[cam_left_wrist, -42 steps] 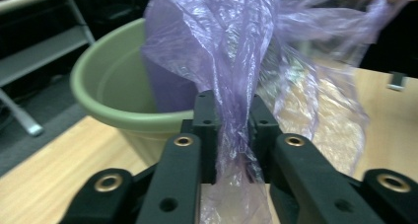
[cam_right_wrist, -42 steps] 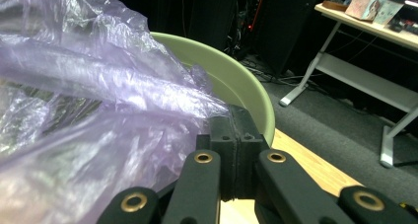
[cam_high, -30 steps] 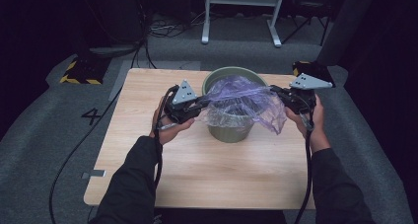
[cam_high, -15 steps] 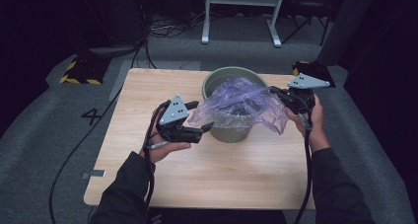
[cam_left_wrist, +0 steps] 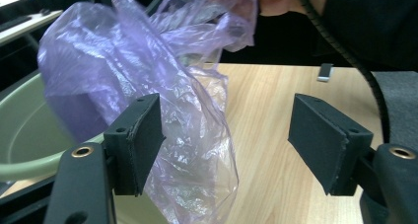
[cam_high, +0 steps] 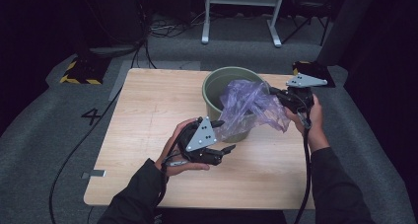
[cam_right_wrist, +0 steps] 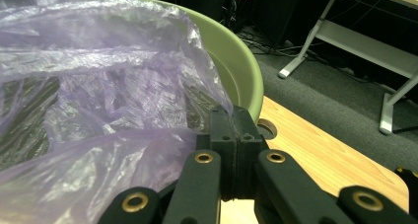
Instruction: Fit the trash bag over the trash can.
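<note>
high view shows the right gripper (cam_high: pixel 277 93) clamped tight on the purple plastic bag (cam_high: pixel 249 105), which drapes over the rim of the green bucket (cam_high: pixel 217 86) on the wooden table (cam_high: pixel 148 115). the left gripper (cam_high: pixel 224 135), jaws just opened wide and empty, sits beside the bag.

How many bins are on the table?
1: the green bin stands at the table's far edge, a purple bag draped over its rim. None seems hidden.

Wooden table (cam_high: pixel 148 115), grey carpet (cam_high: pixel 44 135), white metal stand (cam_high: pixel 241 17)
</note>
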